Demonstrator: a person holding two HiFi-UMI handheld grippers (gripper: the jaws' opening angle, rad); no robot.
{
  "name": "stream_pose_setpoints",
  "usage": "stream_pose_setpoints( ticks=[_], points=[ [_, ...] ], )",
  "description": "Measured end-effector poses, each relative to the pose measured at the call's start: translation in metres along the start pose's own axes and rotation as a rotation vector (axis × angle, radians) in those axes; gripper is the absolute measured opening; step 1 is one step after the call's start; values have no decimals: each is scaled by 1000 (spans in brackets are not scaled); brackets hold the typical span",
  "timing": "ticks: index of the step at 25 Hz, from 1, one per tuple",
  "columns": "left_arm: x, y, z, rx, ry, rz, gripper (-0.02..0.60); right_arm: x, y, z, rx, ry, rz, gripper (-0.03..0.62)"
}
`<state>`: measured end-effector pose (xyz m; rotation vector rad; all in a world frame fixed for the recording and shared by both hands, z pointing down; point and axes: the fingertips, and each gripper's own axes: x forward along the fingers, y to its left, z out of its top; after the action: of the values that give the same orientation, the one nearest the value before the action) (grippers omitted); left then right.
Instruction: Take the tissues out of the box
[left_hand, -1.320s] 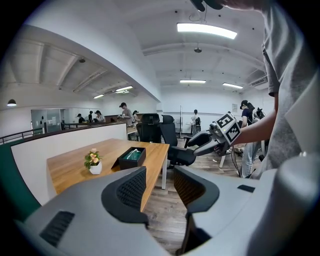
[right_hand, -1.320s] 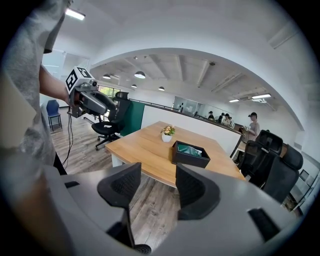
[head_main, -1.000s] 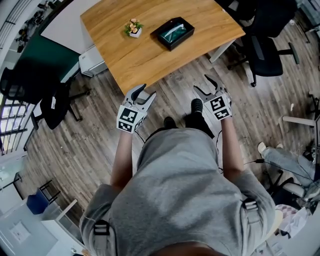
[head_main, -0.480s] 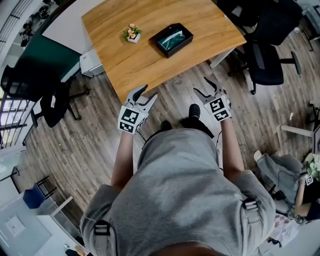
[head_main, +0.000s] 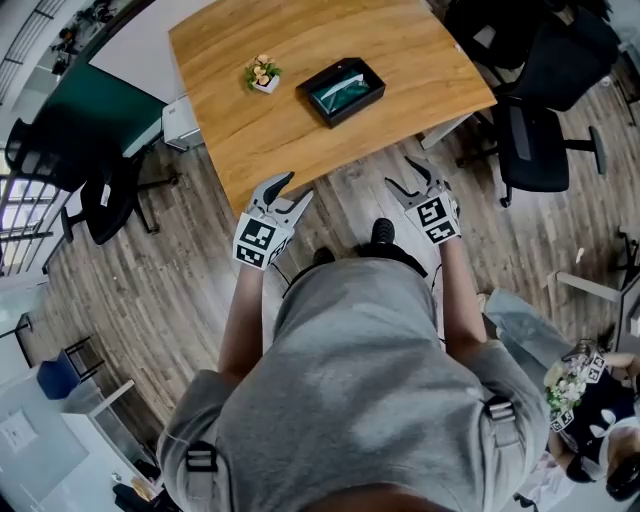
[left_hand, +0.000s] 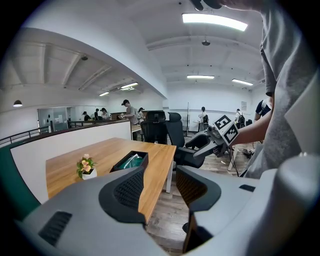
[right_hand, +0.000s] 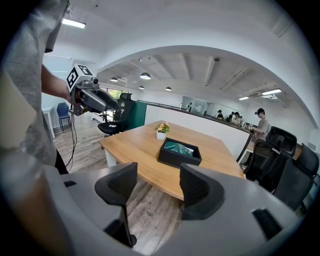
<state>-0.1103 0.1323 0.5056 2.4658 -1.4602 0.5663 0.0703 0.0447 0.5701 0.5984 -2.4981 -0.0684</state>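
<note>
The box (head_main: 343, 90) is being neared, well ahead of the fingers (right_hand: 117, 187); left gripper (head_main: 293, 187) and right gripper (head_main: 403, 172) are being held spread, empty.

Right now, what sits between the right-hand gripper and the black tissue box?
Nothing. The head view shows only wood floor and bare table between the right gripper and the tissue box; the flower pot sits off to the side.

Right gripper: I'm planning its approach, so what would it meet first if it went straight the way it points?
Likely the near edge of the wooden table, before the black tissue box farther on, though depth is unclear.
</note>
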Motion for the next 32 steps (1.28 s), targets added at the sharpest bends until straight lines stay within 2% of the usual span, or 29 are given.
stream_pose_setpoints(
  ticks=[24,32],
  points=[
    [113,-8,47,-55,26,158,207,22,-109,-26,-70,-25,170,270],
    [141,-16,56,-59,26,157,207,20,-132,-38,-71,-22,181,268]
  ],
)
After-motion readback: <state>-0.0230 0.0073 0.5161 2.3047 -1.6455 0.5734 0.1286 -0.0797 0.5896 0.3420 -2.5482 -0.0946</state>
